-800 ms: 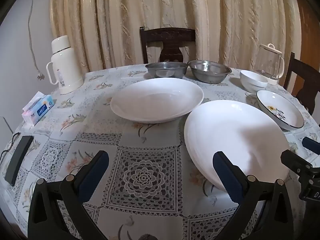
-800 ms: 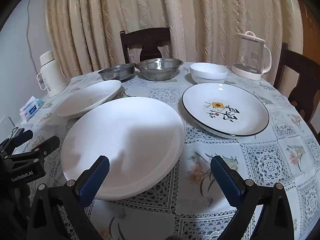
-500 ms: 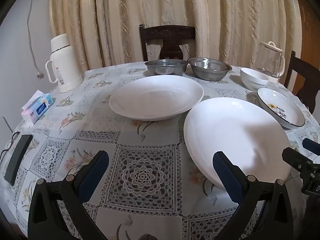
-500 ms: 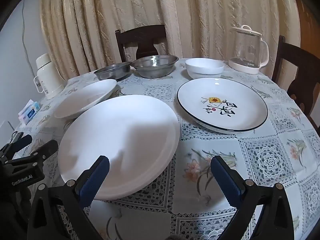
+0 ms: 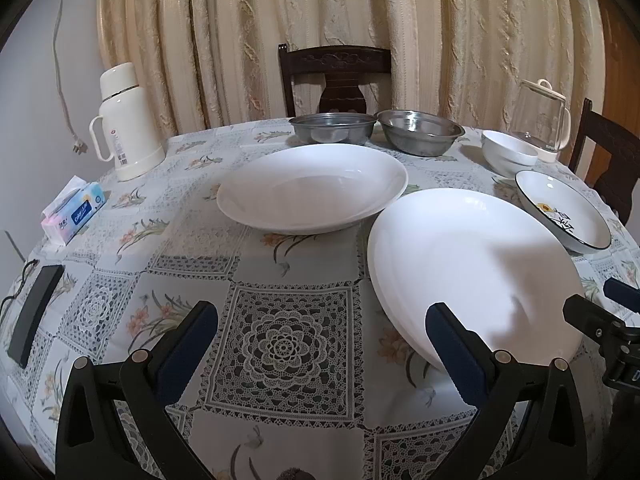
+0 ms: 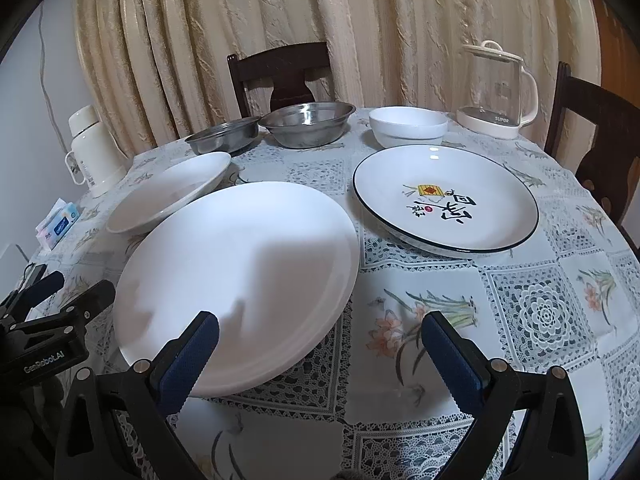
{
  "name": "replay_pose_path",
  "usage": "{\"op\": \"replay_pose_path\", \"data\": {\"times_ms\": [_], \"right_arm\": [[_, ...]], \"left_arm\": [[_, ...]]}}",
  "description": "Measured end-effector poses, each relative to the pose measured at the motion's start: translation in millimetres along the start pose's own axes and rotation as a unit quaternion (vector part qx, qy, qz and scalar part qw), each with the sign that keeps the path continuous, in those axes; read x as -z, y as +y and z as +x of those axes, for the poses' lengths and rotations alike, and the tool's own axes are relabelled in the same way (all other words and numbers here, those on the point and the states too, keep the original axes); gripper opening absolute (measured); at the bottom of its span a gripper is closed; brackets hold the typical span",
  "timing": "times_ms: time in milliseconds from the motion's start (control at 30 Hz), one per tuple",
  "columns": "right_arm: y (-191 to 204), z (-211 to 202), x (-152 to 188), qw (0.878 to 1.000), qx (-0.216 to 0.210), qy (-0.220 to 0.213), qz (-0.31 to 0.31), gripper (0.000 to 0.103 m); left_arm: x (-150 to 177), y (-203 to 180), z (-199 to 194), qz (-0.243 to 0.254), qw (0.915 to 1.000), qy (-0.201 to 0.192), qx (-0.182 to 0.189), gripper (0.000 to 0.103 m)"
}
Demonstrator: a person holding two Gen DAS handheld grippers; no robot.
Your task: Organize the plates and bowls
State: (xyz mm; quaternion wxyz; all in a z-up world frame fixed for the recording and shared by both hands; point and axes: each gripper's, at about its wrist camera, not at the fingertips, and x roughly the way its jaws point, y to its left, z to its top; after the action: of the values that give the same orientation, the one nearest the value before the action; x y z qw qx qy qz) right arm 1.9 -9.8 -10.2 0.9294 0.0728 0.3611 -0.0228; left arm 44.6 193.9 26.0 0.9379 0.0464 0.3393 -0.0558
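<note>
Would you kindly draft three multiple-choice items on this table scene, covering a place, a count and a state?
1. Where does the white thermos stand?
A. far left of the table
B. beside the kettle
C. between the steel bowls

2. How many steel bowls are there?
A. one
B. two
C. four

3. What state is the right gripper in?
A. shut on a plate
B. open, holding nothing
C. shut on a bowl

Answers:
1 A, it stands near the tissue pack.
2 B, two sit side by side before the chair.
3 B, its fingers stand wide apart over the tablecloth.

Two plates (image 6: 236, 276) (image 6: 446, 200) lie side by side, bowls (image 6: 308, 124) behind them, perhaps touching.
</note>
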Motion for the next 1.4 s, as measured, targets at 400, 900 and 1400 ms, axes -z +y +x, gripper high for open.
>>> {"op": "replay_pose_path", "data": {"times_ms": [400, 900, 1400], "right_arm": [[-5, 5, 0, 1.000, -0.003, 0.012, 0.015, 0.103], [-8, 12, 1, 0.999, 0.001, 0.032, 0.023, 0.103], [-9, 22, -5, 0.998, 0.003, 0.051, 0.030, 0.103]], "left_arm": [[2, -1, 1, -0.001, 1.0000, 0.005, -0.001, 0.103], [1, -1, 13, 0.001, 0.9992, 0.039, 0.004, 0.103], [0, -3, 20, 0.002, 0.9982, 0.057, 0.017, 0.103]]}}
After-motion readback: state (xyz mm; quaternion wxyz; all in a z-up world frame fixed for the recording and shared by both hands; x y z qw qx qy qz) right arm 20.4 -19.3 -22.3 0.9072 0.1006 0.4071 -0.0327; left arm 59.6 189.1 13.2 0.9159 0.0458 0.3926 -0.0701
